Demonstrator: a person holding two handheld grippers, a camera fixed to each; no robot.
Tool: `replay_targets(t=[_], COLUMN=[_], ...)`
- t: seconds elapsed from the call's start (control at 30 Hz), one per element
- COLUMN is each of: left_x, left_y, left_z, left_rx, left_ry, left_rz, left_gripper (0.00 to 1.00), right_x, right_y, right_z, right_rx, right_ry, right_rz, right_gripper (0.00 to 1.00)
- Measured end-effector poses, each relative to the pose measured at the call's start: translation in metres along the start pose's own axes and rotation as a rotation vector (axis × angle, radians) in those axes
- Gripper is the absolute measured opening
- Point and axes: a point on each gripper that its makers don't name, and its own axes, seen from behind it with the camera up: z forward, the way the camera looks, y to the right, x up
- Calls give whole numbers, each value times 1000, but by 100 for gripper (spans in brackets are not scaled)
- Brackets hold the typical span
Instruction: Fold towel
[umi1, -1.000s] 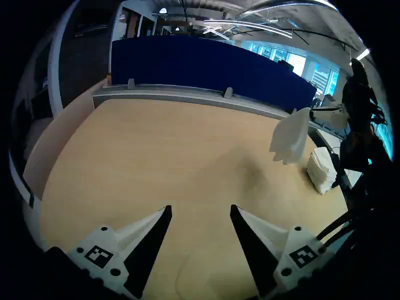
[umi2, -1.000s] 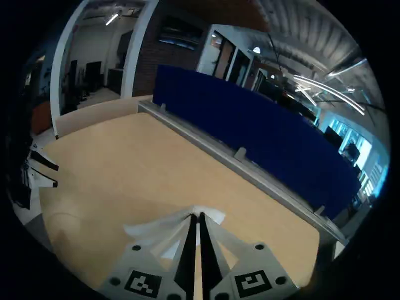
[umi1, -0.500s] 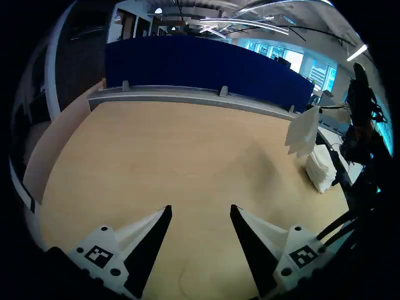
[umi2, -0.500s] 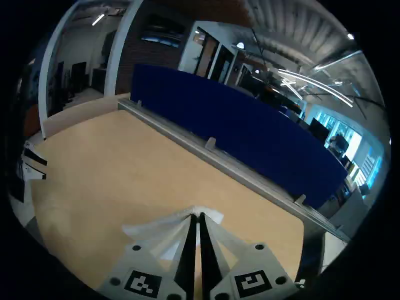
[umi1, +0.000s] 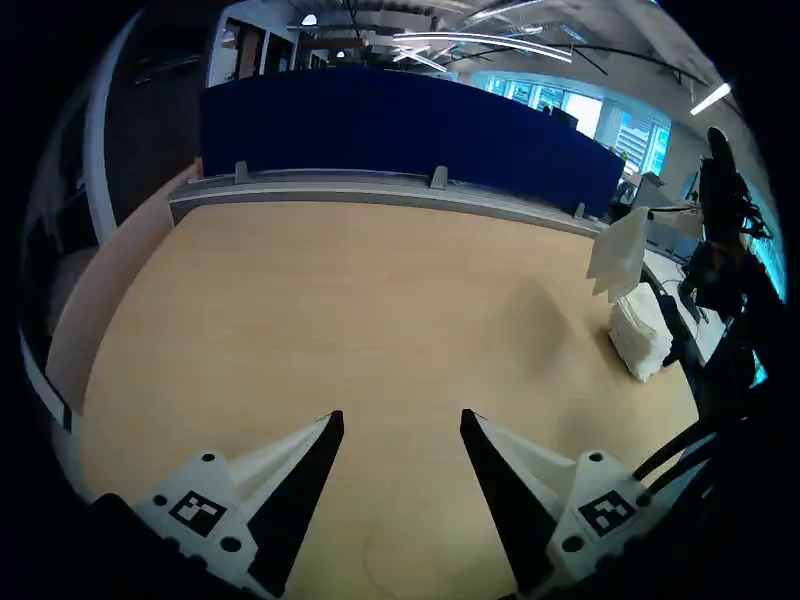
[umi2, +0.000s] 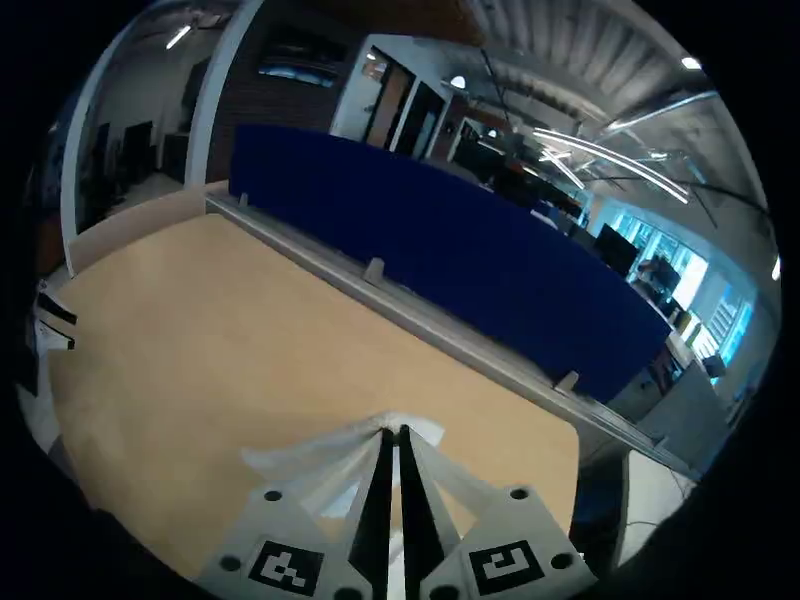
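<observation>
In the right gripper view my right gripper is shut on a folded white towel, whose edge pokes out past the fingertips above the wooden table. The left gripper view shows that same towel hanging in the air at the far right, over a stack of folded white towels near the table's right edge. My left gripper is open, low over the near part of the table, with nothing between its fingers.
A blue partition with a grey rail runs along the table's far side. A person in dark clothes stands at the right edge. Dark cables hang at the near right corner.
The held towel has travelled to the right and farther away, ending above the stack. The right gripper view has swung rightward along the partition. My left gripper has barely moved.
</observation>
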Motion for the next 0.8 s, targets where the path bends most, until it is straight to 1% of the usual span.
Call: replay_targets(t=[0.2,0.4,0.6,0.8], left_x=[2,1,2,4], left_y=[7,15,23,28], left_z=[4,8,11,10], left_rx=[-2,-8,-13,-19], left_ry=[-4,-11,-14,-17], left_rz=[3,13,22,29], left_gripper=[86,86,86,86], right_x=[-15,-33,-51,-67], right_y=[30,54,66,75], right_z=[-4,-9,-13,-23], right_rx=[-32,-59,-75,-93], right_ry=[-21,-41,-62,-75], right_rz=[8,34,46,62], right_gripper=[4,4,4,4])
